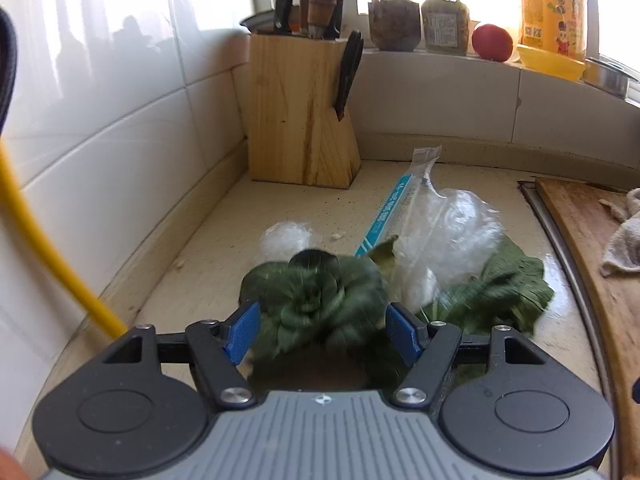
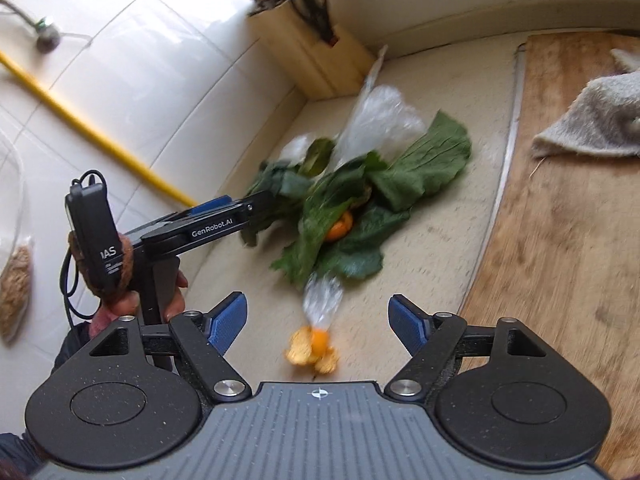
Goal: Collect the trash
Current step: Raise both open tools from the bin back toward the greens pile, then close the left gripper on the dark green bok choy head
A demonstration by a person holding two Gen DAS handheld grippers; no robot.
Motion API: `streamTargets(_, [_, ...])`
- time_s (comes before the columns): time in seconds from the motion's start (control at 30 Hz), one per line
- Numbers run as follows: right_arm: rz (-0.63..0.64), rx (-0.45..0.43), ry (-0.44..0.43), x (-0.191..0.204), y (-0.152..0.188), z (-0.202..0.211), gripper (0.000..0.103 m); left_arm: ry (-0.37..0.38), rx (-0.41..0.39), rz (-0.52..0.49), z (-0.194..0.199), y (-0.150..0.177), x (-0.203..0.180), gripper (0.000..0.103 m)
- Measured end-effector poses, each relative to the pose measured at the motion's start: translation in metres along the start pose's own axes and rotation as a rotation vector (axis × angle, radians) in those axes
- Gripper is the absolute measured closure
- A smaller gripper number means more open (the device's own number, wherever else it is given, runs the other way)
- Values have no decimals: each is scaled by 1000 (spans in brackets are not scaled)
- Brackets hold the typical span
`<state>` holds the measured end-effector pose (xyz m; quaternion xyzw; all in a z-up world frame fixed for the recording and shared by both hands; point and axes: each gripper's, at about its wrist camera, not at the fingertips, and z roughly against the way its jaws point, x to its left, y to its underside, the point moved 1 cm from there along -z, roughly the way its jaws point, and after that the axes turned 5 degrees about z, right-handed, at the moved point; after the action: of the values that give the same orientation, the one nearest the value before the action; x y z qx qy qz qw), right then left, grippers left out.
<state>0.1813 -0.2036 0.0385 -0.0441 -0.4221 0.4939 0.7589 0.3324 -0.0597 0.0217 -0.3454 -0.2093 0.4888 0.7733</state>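
A heap of limp dark green leaves [image 2: 360, 200] fills the middle of the right wrist view, spread flat on the table. An orange peel piece [image 2: 340, 226] sits tucked among them near the heap's centre. A crumpled clear plastic bag [image 2: 380, 118] lies at the heap's upper edge, its neck pointing to the upper centre; in the left wrist view it shows a blue printed strip [image 1: 384, 216]. A smaller clear plastic scrap [image 2: 322, 298] lies just below the leaves, touching a curled orange peel [image 2: 312, 350] at lower centre, motion-blurred.
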Motion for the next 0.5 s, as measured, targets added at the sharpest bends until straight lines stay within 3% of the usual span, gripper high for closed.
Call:
streamTargets(0.27, [-22,-9,65,0,-24,-29,20,31,16,-4,-37,-4,14,42])
streamTargets(0.5, [-45,15,95,-6,-39,-47,20,142,52,156,-32,-3,48,51])
